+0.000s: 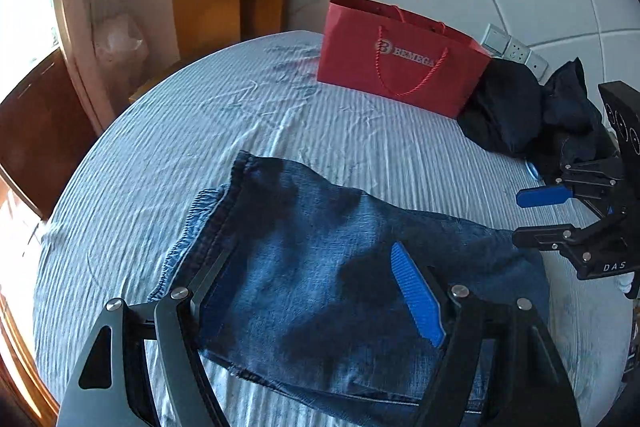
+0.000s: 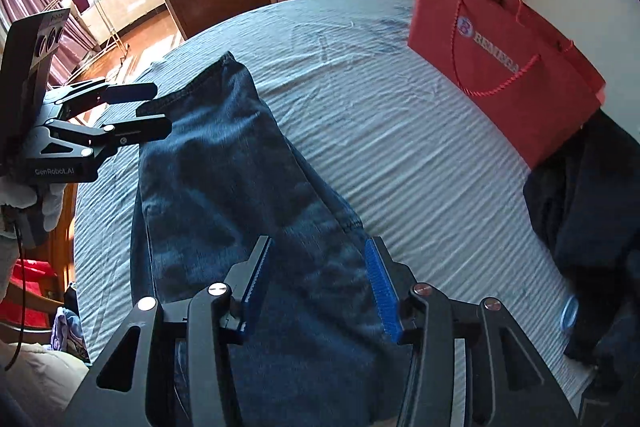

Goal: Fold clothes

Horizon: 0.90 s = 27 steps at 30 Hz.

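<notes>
Right wrist: tongs (image 2: pixel 316 287) spread above jeans (image 2: pixel 224 167).

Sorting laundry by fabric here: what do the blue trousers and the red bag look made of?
The trousers look like denim: faded blue weave, stitched seams and hem. The bag looks like matte stiff paper, with sharp creases, printed lettering and twisted cord handles. Neither can be confirmed by sight alone.

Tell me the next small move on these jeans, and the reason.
Probably close the left gripper on the jeans. Both grippers are open, the right gripper too, each over the denim lying flat on the striped bed, nothing gripped yet.
</notes>
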Each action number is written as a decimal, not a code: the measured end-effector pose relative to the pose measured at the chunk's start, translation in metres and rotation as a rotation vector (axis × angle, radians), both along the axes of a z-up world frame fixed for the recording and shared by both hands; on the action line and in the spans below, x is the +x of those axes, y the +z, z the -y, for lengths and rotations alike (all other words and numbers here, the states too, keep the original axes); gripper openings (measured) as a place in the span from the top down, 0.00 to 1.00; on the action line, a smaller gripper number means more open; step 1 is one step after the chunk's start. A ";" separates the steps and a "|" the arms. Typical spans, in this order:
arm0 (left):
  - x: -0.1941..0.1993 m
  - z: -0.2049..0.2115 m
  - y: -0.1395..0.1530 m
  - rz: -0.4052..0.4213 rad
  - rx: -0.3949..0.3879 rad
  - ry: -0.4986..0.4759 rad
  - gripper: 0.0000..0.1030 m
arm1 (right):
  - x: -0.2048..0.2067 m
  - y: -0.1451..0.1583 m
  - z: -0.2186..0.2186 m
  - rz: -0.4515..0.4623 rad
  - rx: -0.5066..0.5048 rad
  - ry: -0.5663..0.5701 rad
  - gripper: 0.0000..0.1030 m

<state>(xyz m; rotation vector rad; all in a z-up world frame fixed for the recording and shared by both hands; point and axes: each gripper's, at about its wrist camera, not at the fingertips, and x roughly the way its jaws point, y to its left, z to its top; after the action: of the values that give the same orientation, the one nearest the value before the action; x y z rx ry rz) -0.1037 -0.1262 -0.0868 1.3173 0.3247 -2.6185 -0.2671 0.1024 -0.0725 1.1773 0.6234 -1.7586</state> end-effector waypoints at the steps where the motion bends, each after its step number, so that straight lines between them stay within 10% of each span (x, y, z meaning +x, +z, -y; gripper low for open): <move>1: -0.010 -0.002 -0.008 0.023 -0.030 -0.006 0.27 | -0.001 -0.007 -0.011 0.018 0.012 -0.023 0.54; 6: -0.037 0.029 -0.060 0.170 -0.167 0.080 0.26 | -0.019 -0.053 -0.045 0.100 0.084 -0.131 0.54; 10: -0.036 0.051 -0.079 0.190 -0.149 0.120 0.05 | -0.035 -0.087 -0.064 0.139 0.126 -0.215 0.53; 14: -0.028 0.045 -0.066 0.179 -0.146 0.146 0.05 | -0.041 -0.067 -0.076 0.100 0.077 -0.271 0.54; 20: 0.019 -0.018 -0.020 0.073 -0.100 0.123 0.05 | -0.009 -0.021 -0.086 0.067 -0.036 -0.132 0.54; 27: 0.065 -0.112 -0.045 0.131 -0.048 0.202 0.05 | 0.036 -0.051 -0.099 0.102 -0.039 0.059 0.54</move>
<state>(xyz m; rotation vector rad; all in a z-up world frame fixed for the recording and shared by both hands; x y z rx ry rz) -0.0383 -0.0141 -0.1316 1.3558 0.3527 -2.3479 -0.2316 0.2013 -0.1236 1.2022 0.5547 -1.6433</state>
